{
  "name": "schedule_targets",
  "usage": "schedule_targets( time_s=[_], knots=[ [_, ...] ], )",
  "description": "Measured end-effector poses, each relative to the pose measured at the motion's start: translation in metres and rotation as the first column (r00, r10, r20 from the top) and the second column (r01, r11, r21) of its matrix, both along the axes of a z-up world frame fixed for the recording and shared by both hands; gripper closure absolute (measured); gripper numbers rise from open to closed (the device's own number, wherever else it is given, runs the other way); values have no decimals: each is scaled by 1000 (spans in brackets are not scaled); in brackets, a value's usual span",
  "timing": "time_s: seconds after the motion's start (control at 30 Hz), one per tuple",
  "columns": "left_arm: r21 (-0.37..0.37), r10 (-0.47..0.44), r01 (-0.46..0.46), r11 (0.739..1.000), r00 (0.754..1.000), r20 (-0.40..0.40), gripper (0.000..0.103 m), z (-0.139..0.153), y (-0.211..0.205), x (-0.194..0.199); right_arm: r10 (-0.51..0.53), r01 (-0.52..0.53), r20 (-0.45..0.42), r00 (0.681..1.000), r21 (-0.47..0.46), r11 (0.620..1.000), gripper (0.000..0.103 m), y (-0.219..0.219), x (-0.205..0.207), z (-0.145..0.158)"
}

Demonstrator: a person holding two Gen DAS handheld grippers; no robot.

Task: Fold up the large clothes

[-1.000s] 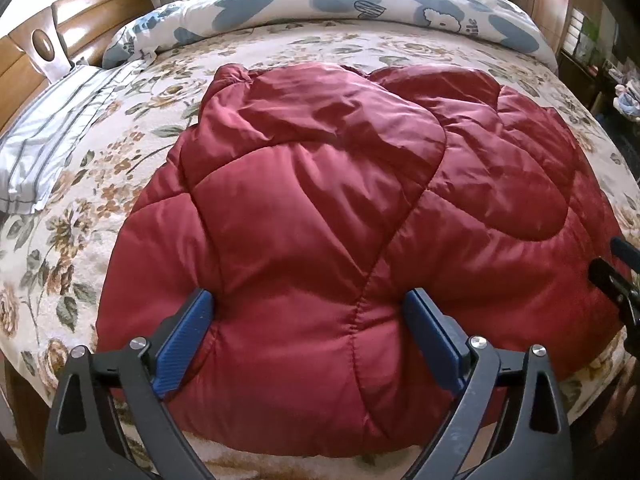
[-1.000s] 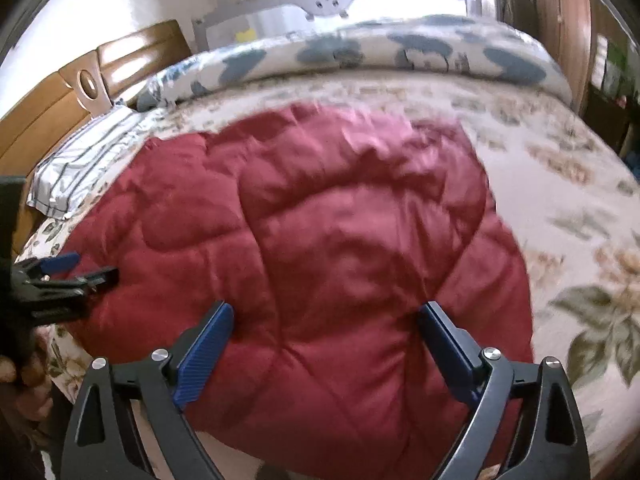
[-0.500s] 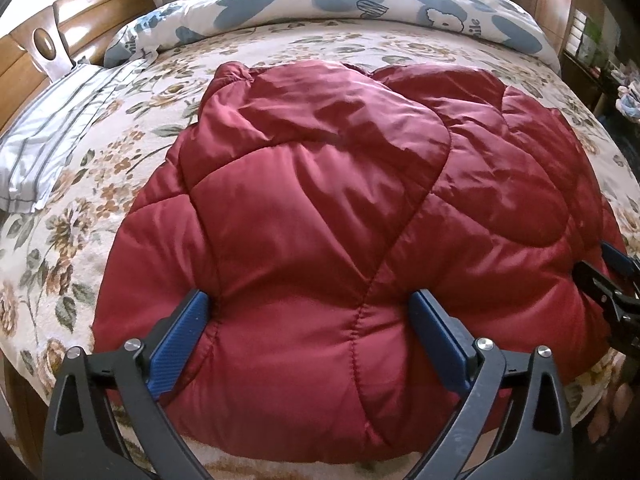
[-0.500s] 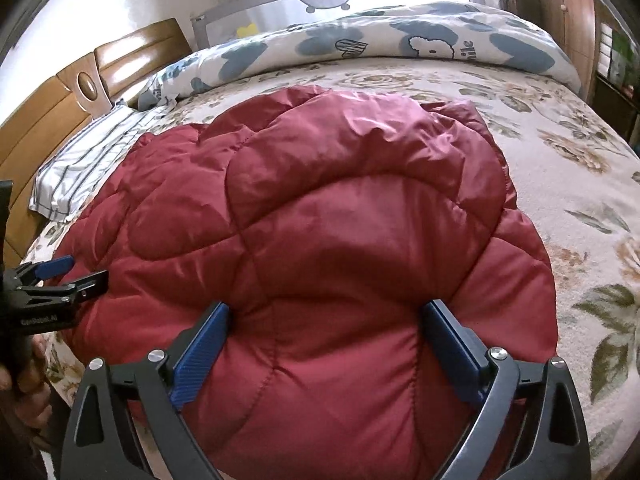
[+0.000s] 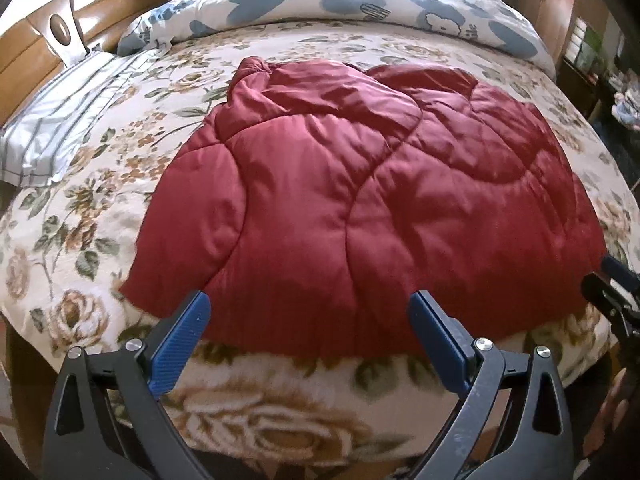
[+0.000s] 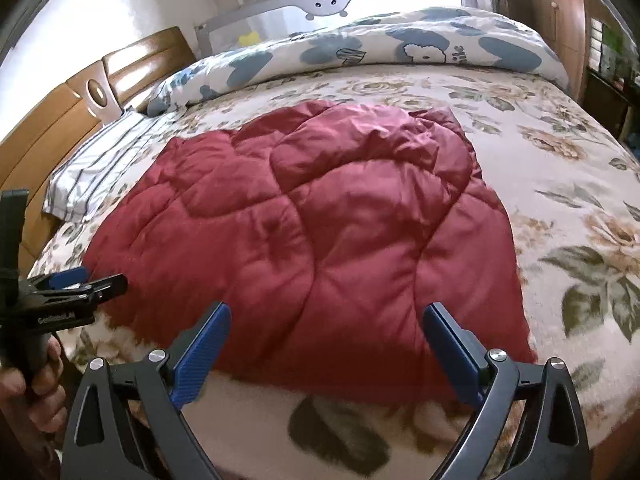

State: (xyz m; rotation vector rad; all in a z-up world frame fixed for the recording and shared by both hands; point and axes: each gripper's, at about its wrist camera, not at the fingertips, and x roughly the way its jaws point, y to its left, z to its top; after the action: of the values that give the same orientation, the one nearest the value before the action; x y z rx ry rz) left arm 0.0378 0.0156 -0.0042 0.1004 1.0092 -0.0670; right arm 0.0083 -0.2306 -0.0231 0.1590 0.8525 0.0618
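Our left gripper [image 5: 308, 338] and right gripper [image 6: 326, 348] both gape wide and hold nothing. The dark red quilted padded coat [image 5: 368, 204] lies straight ahead on the flowered bedspread [image 5: 80, 200], its near hem crosswise, just beyond both.

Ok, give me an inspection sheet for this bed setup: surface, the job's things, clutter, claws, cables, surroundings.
Surface: bed with a floral blanket, no bare spot blocked near the front edge.
Job's things: red padded jacket lies flat, puffy, near the front edge; no claw touches it.
Clutter: striped pillow by the headboard; rolled blue-patterned quilt along the far side.
Claws: left claw open, empty, in front of the jacket's hem; right claw open, empty, likewise.
Cables: nothing seen.
Surroundings: wooden headboard at left, grey bed rail behind the quilt, wooden cabinet at right.
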Motion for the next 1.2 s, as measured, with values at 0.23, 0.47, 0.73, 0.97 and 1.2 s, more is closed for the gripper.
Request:
schedule_targets(
  time_s=[0.23, 0.47, 0.73, 0.97, 1.2],
  knots=[
    [16, -40, 40, 999, 999, -30, 3, 5, -2, -24, 20, -20, -37, 999, 2, 1000, 5, 11, -20, 4],
    [15, -75, 75, 997, 997, -12, 3, 26, -5, -41, 52, -52, -58, 997, 3, 999, 3, 24, -37, 24],
    [13, -66, 66, 998, 998, -3, 3, 33, -6, -38, 68, -69, -54, 996, -18, 997, 1, 31, -36, 32],
    [13, -50, 50, 999, 999, -9, 3, 32, -6, -32, 62, -62, -66, 996, -5, 998, 1, 29, -24, 27],
    [8, -39, 39, 999, 999, -9, 3, 33, -5, -25, 52, -53, -68, 996, 1, 999, 1, 27, -17, 28]
  ],
)
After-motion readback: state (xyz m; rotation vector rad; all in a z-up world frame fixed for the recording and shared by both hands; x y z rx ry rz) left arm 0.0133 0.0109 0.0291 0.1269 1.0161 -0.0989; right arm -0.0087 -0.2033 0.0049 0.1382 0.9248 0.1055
